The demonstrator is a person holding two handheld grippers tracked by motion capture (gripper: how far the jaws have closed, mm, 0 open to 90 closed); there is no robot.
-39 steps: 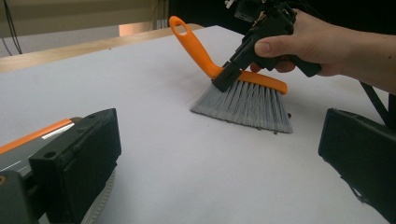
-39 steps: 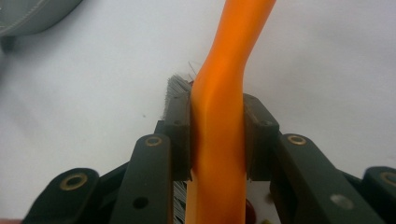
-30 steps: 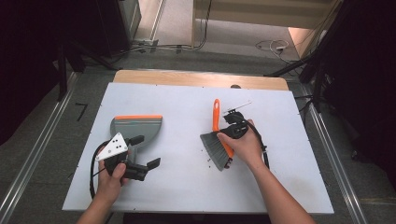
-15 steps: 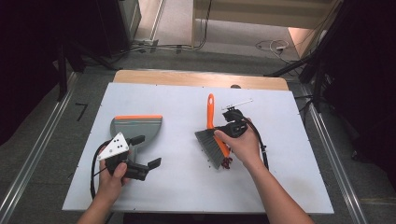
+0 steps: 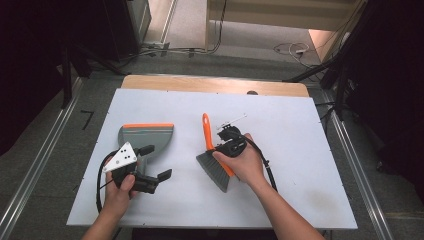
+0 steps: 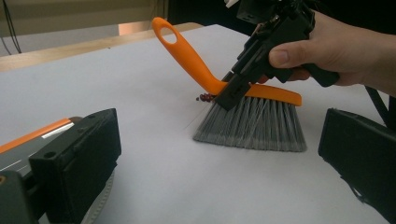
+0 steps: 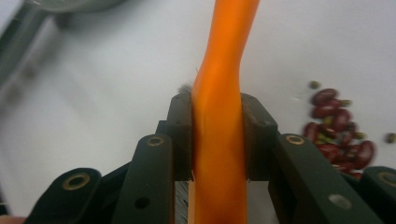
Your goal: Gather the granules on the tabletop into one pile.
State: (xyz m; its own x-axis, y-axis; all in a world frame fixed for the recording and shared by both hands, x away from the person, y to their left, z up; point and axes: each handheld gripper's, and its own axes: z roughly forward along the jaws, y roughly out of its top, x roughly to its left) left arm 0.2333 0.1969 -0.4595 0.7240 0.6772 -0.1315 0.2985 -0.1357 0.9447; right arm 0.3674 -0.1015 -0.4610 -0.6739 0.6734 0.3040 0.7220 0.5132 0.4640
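A brush with an orange handle [image 5: 206, 131] and grey bristles [image 5: 215, 170] stands on the white table, bristles down. My right gripper [image 5: 222, 149] is shut on the handle near the bristle head; its pads clamp the orange handle [image 7: 224, 70] from both sides. A small heap of red and green beans [image 7: 336, 130] lies just right of the handle, and the beans [image 6: 204, 97] sit behind the bristles [image 6: 252, 126]. A grey dustpan [image 5: 146, 135] with an orange lip lies at the left. My left gripper [image 5: 156, 162] is open just in front of it, with nothing between its jaws.
The white table top [image 5: 300, 130] ends in a wooden strip [image 5: 210, 84] at the far side. Metal rails [image 5: 35, 170] run along the floor on both sides. Cables trail from both grippers. Bare table lies between dustpan and brush.
My right gripper has carried the brush leftward across the table toward the dustpan. The left gripper and the dustpan have stayed in place.
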